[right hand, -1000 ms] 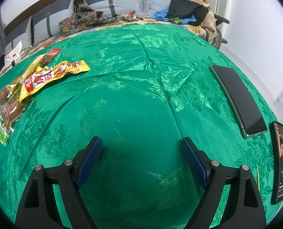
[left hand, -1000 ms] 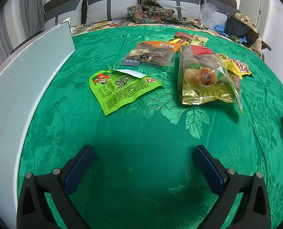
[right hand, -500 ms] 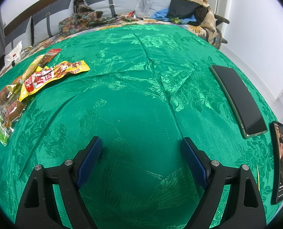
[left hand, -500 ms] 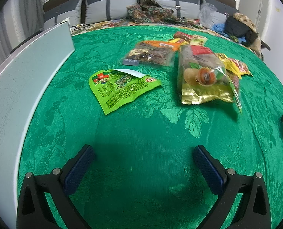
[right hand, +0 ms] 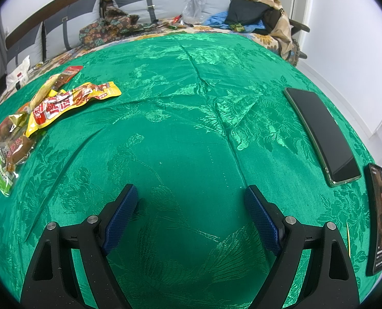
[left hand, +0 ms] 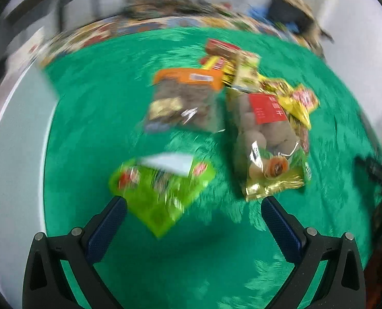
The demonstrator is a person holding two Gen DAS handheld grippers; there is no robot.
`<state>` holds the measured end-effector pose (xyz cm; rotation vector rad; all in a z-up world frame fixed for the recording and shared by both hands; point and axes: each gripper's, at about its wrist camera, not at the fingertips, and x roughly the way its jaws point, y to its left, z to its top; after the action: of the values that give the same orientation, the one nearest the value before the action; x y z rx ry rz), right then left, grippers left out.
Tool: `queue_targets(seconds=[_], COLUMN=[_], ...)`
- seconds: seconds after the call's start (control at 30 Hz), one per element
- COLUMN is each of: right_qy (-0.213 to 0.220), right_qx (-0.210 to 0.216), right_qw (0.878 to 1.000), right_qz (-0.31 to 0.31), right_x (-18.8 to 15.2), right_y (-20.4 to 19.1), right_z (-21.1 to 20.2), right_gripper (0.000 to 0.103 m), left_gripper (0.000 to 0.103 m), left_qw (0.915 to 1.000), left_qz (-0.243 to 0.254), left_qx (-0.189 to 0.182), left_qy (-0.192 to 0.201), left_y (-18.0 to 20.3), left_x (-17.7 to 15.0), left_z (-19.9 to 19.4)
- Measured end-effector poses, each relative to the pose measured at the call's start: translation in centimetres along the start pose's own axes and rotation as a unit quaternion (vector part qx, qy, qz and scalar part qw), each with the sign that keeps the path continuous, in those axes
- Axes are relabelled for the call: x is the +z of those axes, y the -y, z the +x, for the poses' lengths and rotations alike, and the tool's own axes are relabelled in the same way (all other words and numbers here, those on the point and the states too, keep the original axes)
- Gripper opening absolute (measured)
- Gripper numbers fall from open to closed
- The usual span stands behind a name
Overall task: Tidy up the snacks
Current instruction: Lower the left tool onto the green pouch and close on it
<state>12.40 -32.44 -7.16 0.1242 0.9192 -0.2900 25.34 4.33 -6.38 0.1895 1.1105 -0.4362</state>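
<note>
Hovering with jaws apart, left gripper [left hand: 193, 206] nears green packet [left hand: 160, 193]'s edge.

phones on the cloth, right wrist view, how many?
2. A large black-screened phone lies on the green patterned cloth at the right side; a smaller phone with a lit screen lies just beyond it, at the cloth's right edge. None appears hidden.

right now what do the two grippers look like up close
Both match: the left gripper and right gripper each have two black plastic fingers with triangular cut-outs, silver round screws, and dark blue textured pads on the inner faces. No cables, markings, hands or sleeves show.
</note>
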Motion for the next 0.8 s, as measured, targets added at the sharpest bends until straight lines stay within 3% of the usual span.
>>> queue_targets(seconds=[0.13, 0.3, 0.5, 0.8], right_qy=[0.0, 0.0, 0.0, 0.0], right_qx=[0.0, 0.0, 0.001, 0.001], right_qw=[1.0, 1.0, 1.0, 1.0], right_qz=[0.0, 0.0, 0.0, 0.0], right_x=[0.0, 0.0, 0.0, 0.0], right_y=[0.0, 0.0, 0.0, 0.0], right_z=[0.0, 0.0, 0.0, 0.0], right_gripper=[0.088, 0.088, 0.088, 0.088], left_gripper=[0.103, 0.103, 0.103, 0.103], left_qw=[0.9947, 0.9902, 0.9966, 0.9986], left_qz=[0.085, 0.099, 0.032, 0.024], left_qx=[0.015, 0.021, 0.013, 0.016], left_qy=[-0.055, -0.096, -0.075, -0.043], left_y=[0.7, 0.1, -2.3, -2.6], left_x=[1.8, 2.6, 3.3, 3.0], left_z=[2.3, 5.0, 6.0, 5.9])
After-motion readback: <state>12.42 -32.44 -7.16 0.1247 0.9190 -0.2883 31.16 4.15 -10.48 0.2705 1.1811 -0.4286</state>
